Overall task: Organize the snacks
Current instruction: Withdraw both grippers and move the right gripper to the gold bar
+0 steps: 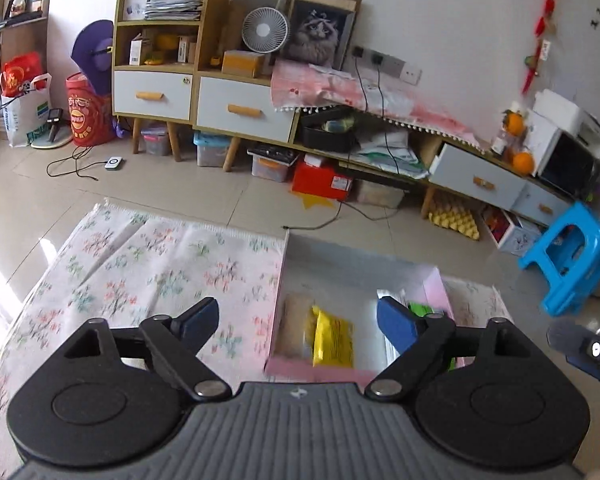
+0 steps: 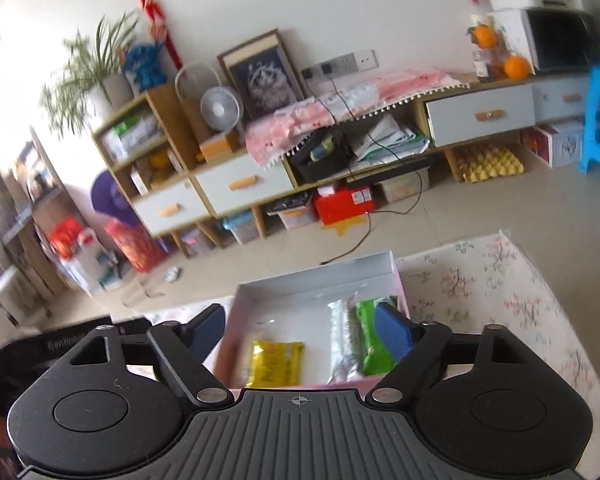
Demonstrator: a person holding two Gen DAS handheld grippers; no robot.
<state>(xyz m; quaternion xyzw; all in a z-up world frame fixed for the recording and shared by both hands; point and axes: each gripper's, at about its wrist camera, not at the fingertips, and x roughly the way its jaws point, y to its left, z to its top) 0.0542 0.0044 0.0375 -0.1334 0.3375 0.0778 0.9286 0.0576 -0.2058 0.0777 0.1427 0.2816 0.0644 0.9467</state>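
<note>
I hold my left gripper (image 1: 298, 322) and right gripper (image 2: 300, 330) spread wide and empty above the pink box (image 2: 312, 276) at the far edge of the floral cloth (image 1: 160, 272). A yellow packet (image 2: 275, 363), silver packet (image 2: 342, 342) and green packet (image 2: 370, 336) already lie inside. No loose snacks show on the cloth, so sorting looks nearly finished.
</note>
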